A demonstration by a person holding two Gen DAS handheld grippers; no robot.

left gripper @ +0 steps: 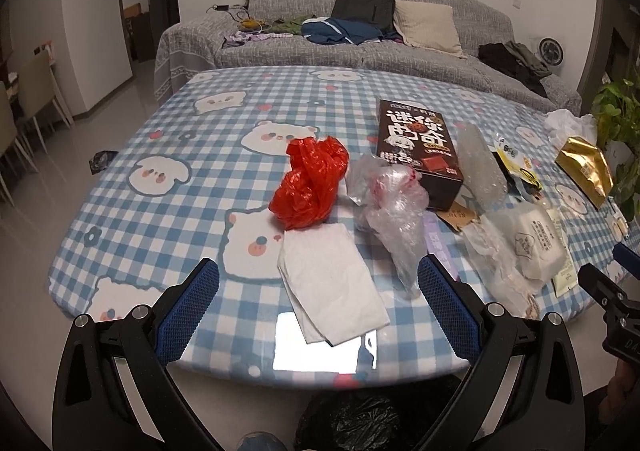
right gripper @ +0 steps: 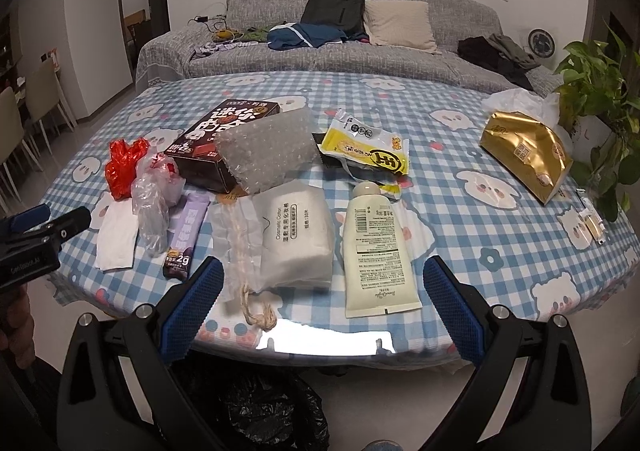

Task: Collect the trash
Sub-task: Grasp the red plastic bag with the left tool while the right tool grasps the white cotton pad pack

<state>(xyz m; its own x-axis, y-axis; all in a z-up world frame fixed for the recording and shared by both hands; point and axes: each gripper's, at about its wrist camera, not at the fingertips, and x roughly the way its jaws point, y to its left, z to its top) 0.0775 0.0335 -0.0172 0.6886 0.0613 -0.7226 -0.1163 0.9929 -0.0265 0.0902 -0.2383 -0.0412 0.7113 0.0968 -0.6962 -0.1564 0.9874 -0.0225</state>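
Both grippers' jaws spread over the checked table [left gripper: 168, 211] — grey sofa [left gripper: 320, 51] behind.

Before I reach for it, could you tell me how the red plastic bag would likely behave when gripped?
The red plastic bag looks crumpled and thin, so it would probably collapse between the fingers. It seems very light and might slide across the tablecloth if pushed.

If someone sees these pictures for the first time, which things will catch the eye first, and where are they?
The crumpled red plastic bag stands out most, lying at the left of the litter on the blue checked tablecloth, just behind a flat white tissue. Next comes the shiny gold packet far right, near the potted plant. In the middle, a dark snack box lies with bubble wrap leaning on it.
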